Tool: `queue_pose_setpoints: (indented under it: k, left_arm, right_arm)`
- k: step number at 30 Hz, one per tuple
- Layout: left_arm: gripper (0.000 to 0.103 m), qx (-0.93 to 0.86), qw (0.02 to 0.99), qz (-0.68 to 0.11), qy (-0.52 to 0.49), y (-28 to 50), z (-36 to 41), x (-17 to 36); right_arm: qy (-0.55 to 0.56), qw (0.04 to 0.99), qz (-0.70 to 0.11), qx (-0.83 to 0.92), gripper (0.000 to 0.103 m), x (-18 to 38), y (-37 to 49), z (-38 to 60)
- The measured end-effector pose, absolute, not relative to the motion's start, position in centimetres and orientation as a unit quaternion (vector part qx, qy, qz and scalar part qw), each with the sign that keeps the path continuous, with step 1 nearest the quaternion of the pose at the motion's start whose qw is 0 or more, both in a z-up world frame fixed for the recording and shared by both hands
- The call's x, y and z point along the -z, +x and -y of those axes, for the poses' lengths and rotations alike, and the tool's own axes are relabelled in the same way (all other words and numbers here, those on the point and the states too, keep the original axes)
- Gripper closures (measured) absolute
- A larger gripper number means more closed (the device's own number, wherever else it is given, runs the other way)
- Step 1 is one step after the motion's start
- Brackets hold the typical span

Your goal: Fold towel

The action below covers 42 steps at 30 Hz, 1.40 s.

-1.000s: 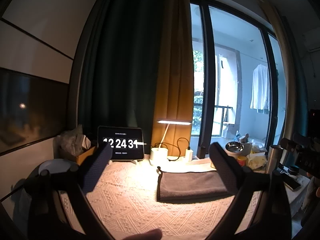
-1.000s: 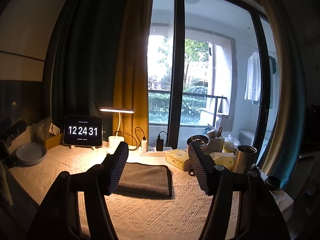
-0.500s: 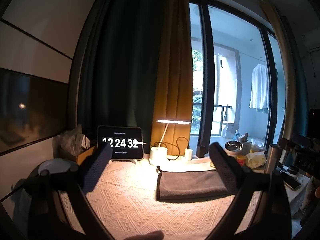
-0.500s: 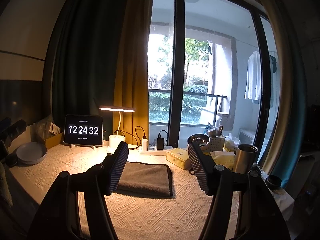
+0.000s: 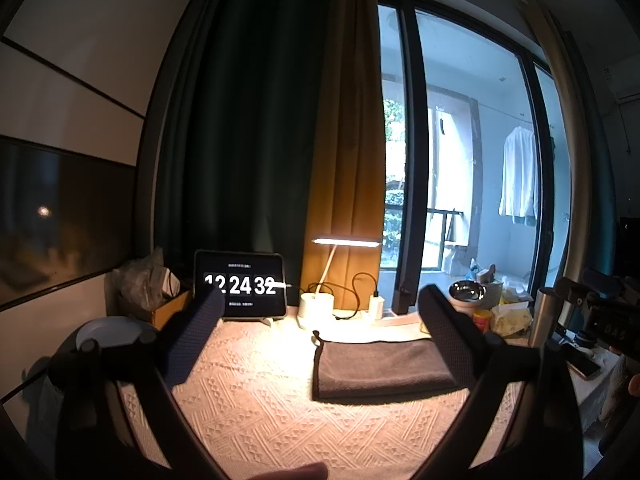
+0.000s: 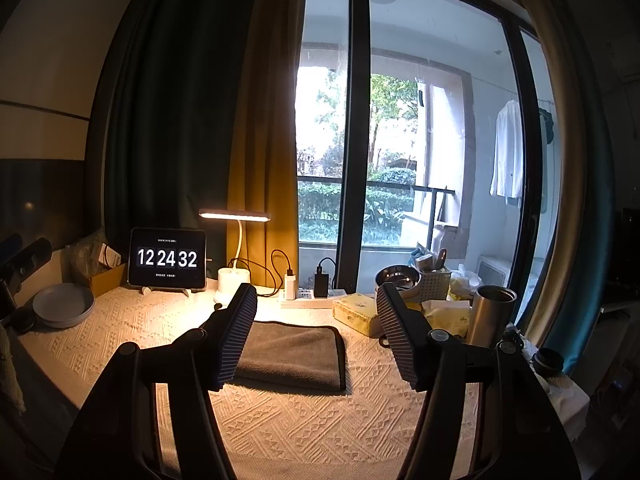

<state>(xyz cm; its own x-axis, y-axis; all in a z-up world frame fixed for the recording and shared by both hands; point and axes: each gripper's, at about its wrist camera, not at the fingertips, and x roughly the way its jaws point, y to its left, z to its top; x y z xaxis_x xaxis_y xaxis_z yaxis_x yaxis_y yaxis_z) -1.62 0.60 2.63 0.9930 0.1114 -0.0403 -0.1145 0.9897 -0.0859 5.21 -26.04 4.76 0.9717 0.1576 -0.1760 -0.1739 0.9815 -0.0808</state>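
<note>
A grey towel point(image 5: 380, 366) lies folded flat in a neat rectangle on the cream textured tablecloth point(image 5: 256, 412). It also shows in the right wrist view point(image 6: 294, 354). My left gripper point(image 5: 320, 308) is open and empty, held back from the table above its near edge, with the towel to its right. My right gripper point(image 6: 316, 300) is open and empty, held above the table in front of the towel. Neither gripper touches the towel.
A tablet clock point(image 6: 167, 259), a lit desk lamp point(image 6: 234, 276) and a power strip point(image 6: 312, 300) stand along the back. A grey plate point(image 6: 62, 310) sits at the left. A tissue box point(image 6: 356, 314), steel bowl point(image 6: 398, 278) and metal cup point(image 6: 490, 316) crowd the right.
The clock has ticked from 12:24:31 to 12:24:32. Both grippers stay open and almost still; the towel has not moved.
</note>
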Motion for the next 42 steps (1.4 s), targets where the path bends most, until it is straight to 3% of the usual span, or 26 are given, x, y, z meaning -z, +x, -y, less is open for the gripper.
queue_pose_setpoints:
  k: [42]
  left_arm:
    - [0.004,-0.054,0.997,-0.022,-0.046,-1.5,-0.44,-2.24]
  right_arm:
    - [-0.048,0.991,-0.09,-0.086,0.037,-4.54,5.15,26.15]
